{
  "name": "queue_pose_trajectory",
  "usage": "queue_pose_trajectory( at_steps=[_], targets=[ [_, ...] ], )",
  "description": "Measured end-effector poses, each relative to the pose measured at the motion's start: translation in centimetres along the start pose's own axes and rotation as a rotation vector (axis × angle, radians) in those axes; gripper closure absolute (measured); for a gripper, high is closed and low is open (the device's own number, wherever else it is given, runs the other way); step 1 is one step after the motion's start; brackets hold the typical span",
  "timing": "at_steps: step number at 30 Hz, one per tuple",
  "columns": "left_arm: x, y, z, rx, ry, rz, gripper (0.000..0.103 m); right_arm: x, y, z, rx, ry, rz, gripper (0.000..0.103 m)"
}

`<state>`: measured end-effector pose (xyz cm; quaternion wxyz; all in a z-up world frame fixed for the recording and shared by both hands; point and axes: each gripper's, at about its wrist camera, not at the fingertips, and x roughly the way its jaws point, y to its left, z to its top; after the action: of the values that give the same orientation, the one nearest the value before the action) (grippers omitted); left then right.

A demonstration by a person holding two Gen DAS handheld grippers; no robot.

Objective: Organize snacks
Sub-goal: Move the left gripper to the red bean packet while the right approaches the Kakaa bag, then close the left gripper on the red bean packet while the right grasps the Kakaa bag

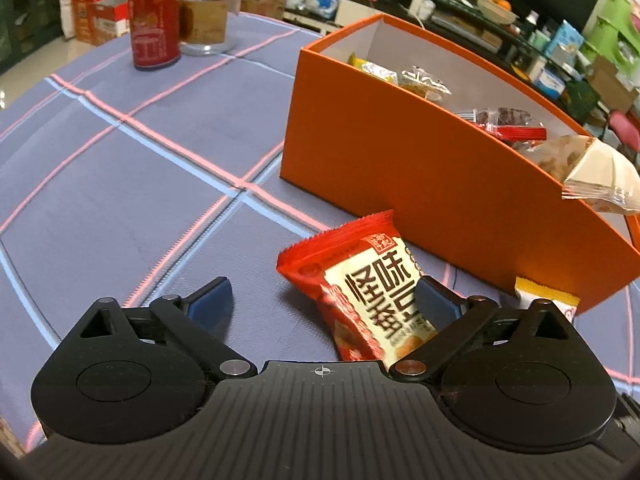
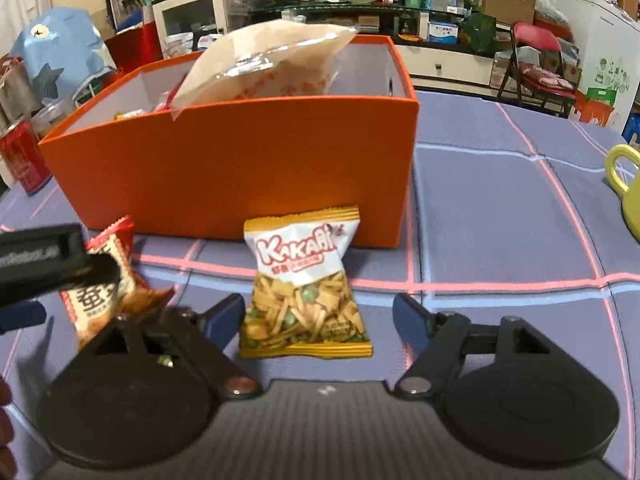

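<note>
The blue checked tablecloth fills most of both views, and the orange box stands on it in the middle of the right wrist view. Its top is open, so it likely serves as the place to collect snacks; several packets already lie inside, and a large pale bag sticks out over its front wall.

At the bottom of the left wrist view the left gripper has its fingers spread, with the red snack packet between them and close against the inner face of the finger on the frame's right. It seems not pinched yet.

The right gripper at the bottom of its view is also spread wide, around the lower part of the yellow snack packet, which lies on the cloth just before the box. A closing squeeze is probably needed next.

At the upper left of the left wrist view stand a red can and a clear jar, well apart from the box.
</note>
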<state>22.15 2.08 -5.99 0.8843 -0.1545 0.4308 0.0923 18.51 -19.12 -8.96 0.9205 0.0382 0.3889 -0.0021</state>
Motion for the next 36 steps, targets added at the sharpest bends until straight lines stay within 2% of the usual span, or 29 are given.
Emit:
queue_pose_trajectory(
  at_steps=[5, 9, 11, 12, 14, 16, 17, 18, 21, 23, 26, 27, 29, 30, 31, 33, 34, 36],
  targets=[
    [0.2, 0.8, 0.4, -0.065, 0.003, -0.020, 0.015, -0.1, 0.2, -0.5, -0.022, -0.011, -0.012, 0.027],
    [0.2, 1.2, 0.4, 0.037, 0.016, -0.065, 0.022, -0.1, 0.3, -0.5, -0.040, -0.006, -0.012, 0.027],
    [-0.2, 1.7, 0.7, 0.110, 0.009, -0.102, 0.036, -0.2, 0.3, -0.5, -0.035, -0.006, -0.005, 0.027],
    [-0.5, 1.9, 0.9, 0.156, -0.004, -0.101, 0.038, -0.2, 0.3, -0.5, -0.037, -0.005, -0.001, 0.027],
    [-0.9, 2.8, 1.3, 0.220, -0.059, -0.027, 0.040, -0.2, 0.2, -0.5, -0.044, -0.005, 0.007, 0.027],
    [-0.9, 4.3, 2.1, 0.212, -0.086, 0.070, 0.045, -0.2, 0.0, -0.5, -0.047, -0.003, 0.009, 0.027],
    [-0.9, 5.3, 2.6, 0.173, -0.081, 0.086, 0.044, -0.2, -0.2, -0.4, -0.048, -0.002, 0.010, 0.027],
    [-1.0, 6.4, 3.1, 0.121, -0.067, 0.066, 0.043, -0.1, -0.3, -0.3, -0.046, 0.000, 0.011, 0.027],
    [-1.8, 8.2, 3.3, -0.042, -0.052, 0.008, 0.027, -0.1, -0.4, -0.1, -0.039, 0.005, 0.014, 0.027],
    [-2.3, 7.7, 2.9, -0.054, -0.048, -0.040, 0.017, 0.0, -0.4, -0.2, -0.042, 0.002, 0.012, 0.026],
    [-2.7, 5.0, 2.0, 0.105, -0.054, -0.139, 0.015, 0.1, -0.2, -0.3, -0.056, -0.001, 0.005, 0.026],
    [-2.8, 4.0, 1.6, 0.192, -0.075, -0.169, 0.013, 0.1, -0.2, -0.3, -0.063, -0.001, 0.004, 0.026],
    [-2.7, 1.5, 1.0, 0.432, -0.093, -0.250, 0.012, 0.1, 0.0, -0.4, -0.066, -0.001, 0.003, 0.026],
    [-2.6, 0.3, 0.6, 0.593, -0.104, -0.301, 0.012, 0.1, -0.1, -0.4, -0.063, 0.001, 0.004, 0.026],
    [-2.5, -0.4, 0.2, 0.722, -0.134, -0.320, 0.012, 0.1, -0.1, -0.4, -0.061, 0.002, 0.006, 0.026],
    [-2.4, -0.9, -0.6, 0.876, -0.188, -0.301, 0.012, 0.0, -0.3, -0.4, -0.059, 0.007, 0.012, 0.026],
    [-2.2, -0.9, -0.6, 0.901, -0.181, -0.305, 0.012, -0.1, -0.4, -0.4, -0.058, 0.010, 0.016, 0.026],
    [-1.6, -0.6, -0.1, 0.873, -0.126, -0.356, 0.012, -0.1, -0.7, -0.4, -0.053, 0.012, 0.024, 0.026]
  ],
)
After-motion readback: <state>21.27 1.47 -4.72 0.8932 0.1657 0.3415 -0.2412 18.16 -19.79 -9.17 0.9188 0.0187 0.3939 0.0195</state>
